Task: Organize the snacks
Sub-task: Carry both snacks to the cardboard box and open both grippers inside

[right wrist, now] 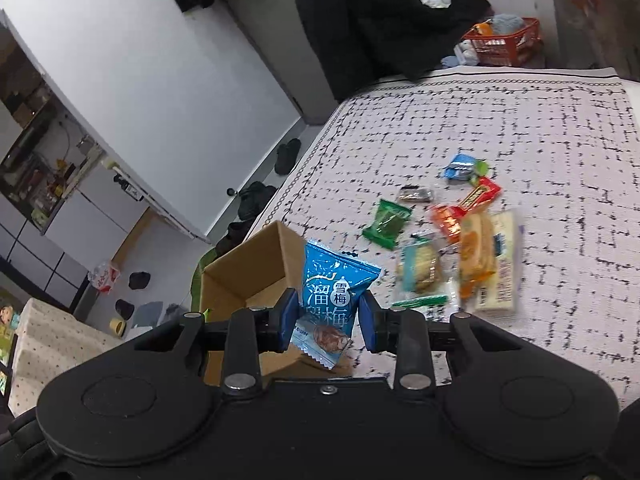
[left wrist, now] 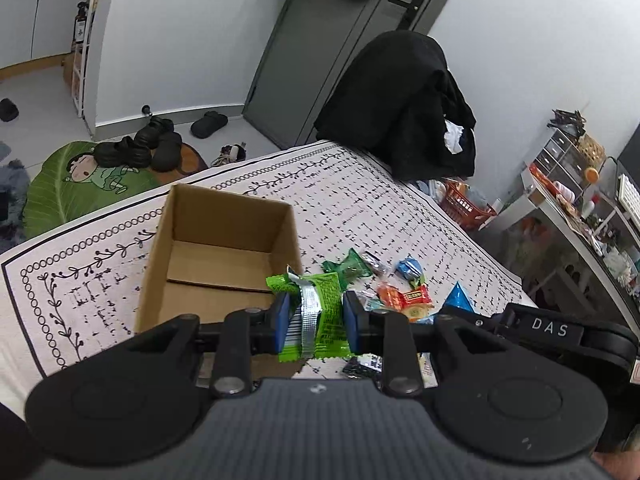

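Both hands were loaded at once. The left gripper [left wrist: 314, 322] was clamped on a green packet [left wrist: 320, 312], its blue pads [left wrist: 281, 322] pinching the wrapper from either side so it stood upright between them, silver seam facing the camera. The right gripper [right wrist: 329, 318] was clenched on a blue packet [right wrist: 334, 294], held around its lower half, so the top flared above the pads and the bottom corner hung below.

The box [left wrist: 224, 240] sat open on the table [left wrist: 100, 256], flaps out of the way and its floor bare as far as the left view showed: a plain drop target. In that view the green packet hung just over the box's near right corner. In the right view the blue one was beside the same box, over or near its rim (I could not tell which from that angle).

The rest of the pile [right wrist: 452, 240] lay loose on the patterned cloth to the right of the box, a green sachet [right wrist: 386, 224] nearest it and a blue wrapper [right wrist: 462, 166] farther off. Sorting had barely started, by my read. Gripping the packets edge-on made sense: thin crinkly wrappers slip when squeezed flat. One risk was a packet catching the cardboard wall on release.
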`<state>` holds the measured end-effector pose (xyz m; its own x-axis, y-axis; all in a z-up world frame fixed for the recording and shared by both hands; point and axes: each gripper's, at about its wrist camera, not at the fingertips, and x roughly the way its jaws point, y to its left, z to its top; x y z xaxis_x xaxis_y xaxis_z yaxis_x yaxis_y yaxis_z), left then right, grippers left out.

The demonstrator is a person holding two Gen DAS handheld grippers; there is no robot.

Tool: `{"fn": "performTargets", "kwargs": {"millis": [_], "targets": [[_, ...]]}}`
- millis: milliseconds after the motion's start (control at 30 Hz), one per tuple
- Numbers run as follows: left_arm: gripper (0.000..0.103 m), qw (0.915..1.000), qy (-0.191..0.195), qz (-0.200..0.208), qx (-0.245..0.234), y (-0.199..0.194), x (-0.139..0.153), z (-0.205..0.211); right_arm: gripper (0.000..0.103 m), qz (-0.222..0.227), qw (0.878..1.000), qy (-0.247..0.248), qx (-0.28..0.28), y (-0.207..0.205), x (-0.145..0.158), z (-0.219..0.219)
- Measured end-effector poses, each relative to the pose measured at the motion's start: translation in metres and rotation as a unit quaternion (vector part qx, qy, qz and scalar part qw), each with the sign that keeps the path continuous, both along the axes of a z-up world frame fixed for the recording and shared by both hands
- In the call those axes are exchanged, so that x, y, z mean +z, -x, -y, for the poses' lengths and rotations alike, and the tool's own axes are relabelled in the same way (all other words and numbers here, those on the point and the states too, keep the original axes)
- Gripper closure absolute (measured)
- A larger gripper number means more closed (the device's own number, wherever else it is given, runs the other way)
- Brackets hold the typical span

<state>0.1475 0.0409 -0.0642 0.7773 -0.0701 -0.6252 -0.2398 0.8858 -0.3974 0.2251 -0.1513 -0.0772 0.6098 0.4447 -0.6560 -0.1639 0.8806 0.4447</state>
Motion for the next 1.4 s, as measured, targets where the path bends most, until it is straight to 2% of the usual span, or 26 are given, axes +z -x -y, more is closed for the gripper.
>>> {"fn": "performTargets", "kwargs": {"millis": [533, 867, 1167, 1200, 1267, 1333, 1400], "targets": [[0.075, 0.9981, 0.050, -0.023, 0.029, -0.012, -0.028, -0.056, 0.071, -0.021, 0.999, 0.027, 0.022, -0.014, -0.016, -0.066], [0.075, 0.9954, 0.079, -0.029, 0.045, -0.020, -0.050, -0.075, 0.070, -0.040, 0.997, 0.042, 0.047, -0.026, -0.031, -0.095], [0.075, 0.9954, 0.070, -0.030, 0.058, -0.021, -0.057, -0.083, 0.069, -0.046, 0.996, 0.054, 0.053, -0.032, -0.038, -0.111], [0.071, 0.9953, 0.069, -0.032, 0.060, -0.022, -0.057, -0.084, 0.068, -0.046, 0.996, 0.056, 0.055, -0.033, -0.038, -0.113], [0.071, 0.9946, 0.073, -0.039, 0.063, -0.022, -0.059, -0.087, 0.068, -0.047, 0.996, 0.063, 0.052, -0.033, -0.039, -0.116], [0.064, 0.9933, 0.082, -0.047, 0.067, -0.023, -0.062, -0.090, 0.066, -0.049, 0.995, 0.066, 0.051, -0.034, -0.040, -0.116], [0.056, 0.9922, 0.087, -0.054, 0.071, -0.023, -0.064, -0.093, 0.059, -0.053, 0.995, 0.066, 0.047, -0.034, -0.041, -0.114]]}}
